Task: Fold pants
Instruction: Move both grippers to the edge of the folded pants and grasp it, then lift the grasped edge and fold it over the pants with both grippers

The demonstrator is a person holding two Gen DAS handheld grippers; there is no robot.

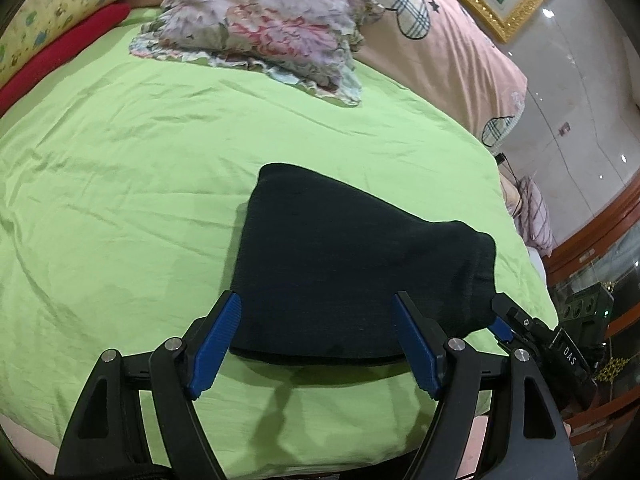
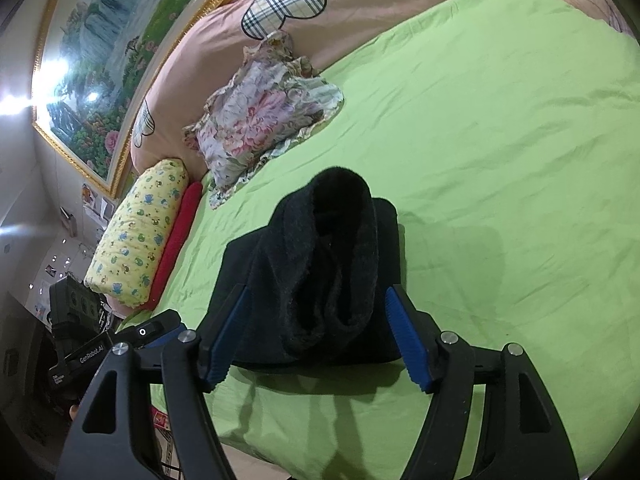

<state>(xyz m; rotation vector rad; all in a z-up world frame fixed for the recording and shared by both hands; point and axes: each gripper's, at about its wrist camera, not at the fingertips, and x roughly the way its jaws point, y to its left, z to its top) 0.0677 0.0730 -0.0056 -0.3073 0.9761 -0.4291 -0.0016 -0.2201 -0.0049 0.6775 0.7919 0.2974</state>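
On the near edge of the green bedsheet [image 1: 120,168] lies one pair of black pants [image 1: 340,264], folded into a compact bundle. From the left wrist camera it looks like a flat, smooth dark slab; only the right wrist camera shows the fuzzy rolled layer heaped on top, with an open cuff gaping upward. The left gripper [image 1: 316,344] hangs just short of the bundle, its two blue-padded fingers [image 1: 216,344] spread wide with nothing between them. The right gripper [image 2: 316,332] is likewise released, its fingers splayed to either side of the bundle's near end, though I cannot tell whether they touch the cloth. Each camera catches the other gripper at its frame edge. Further back I count one floral pillow [image 1: 264,28], one yellow printed bolster [image 2: 140,236], one red roll [image 2: 176,236] beside it, and one pink quilt [image 1: 440,40]
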